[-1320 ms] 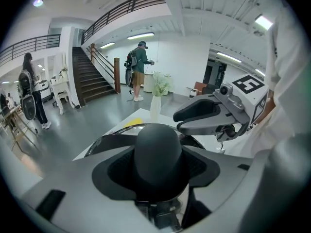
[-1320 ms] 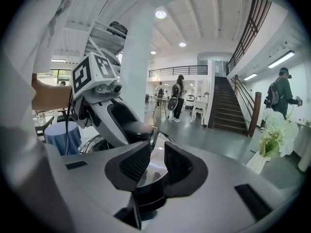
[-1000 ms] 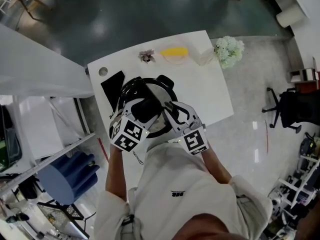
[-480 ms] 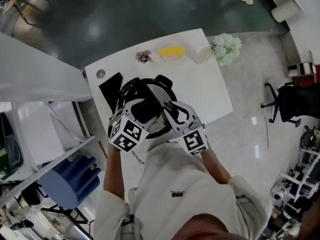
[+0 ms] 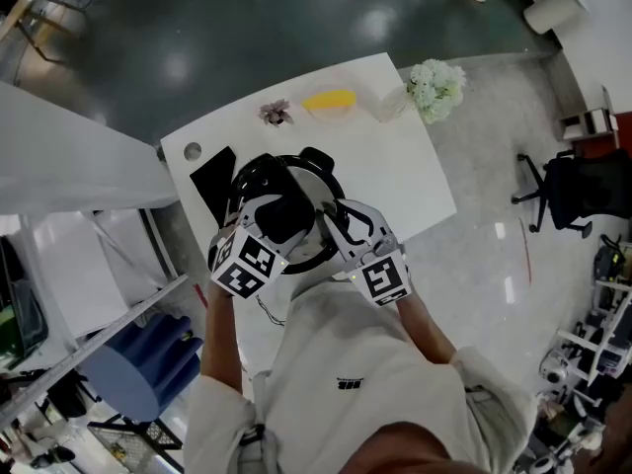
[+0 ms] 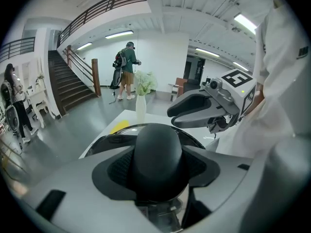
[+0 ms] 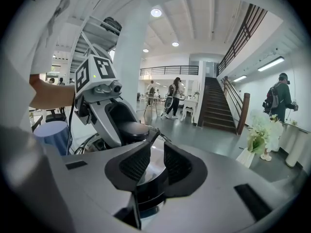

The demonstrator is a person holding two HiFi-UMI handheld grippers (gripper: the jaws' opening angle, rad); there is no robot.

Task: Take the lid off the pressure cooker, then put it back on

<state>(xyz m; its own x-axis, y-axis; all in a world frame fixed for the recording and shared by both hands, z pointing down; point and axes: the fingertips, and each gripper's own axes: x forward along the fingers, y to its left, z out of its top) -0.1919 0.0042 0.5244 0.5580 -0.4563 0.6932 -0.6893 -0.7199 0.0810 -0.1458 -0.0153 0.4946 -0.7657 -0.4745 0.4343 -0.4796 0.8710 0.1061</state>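
Left hand-held gripper [image 5: 275, 210] rolled slightly, clenched on lid knob [image 6: 158, 157], right hand-held gripper [image 7: 154, 161] grasping cooker handle [image 7: 149, 195], pointing toward person [image 5: 346, 383]

change | left gripper [image 5: 279, 208] rolled slightly on lid knob [image 6: 158, 154]

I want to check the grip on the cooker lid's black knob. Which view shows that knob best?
The left gripper view: the knob fills the centre, clamped by the left gripper. The right gripper view shows it small, from the side; the head view mostly hides it under that gripper.
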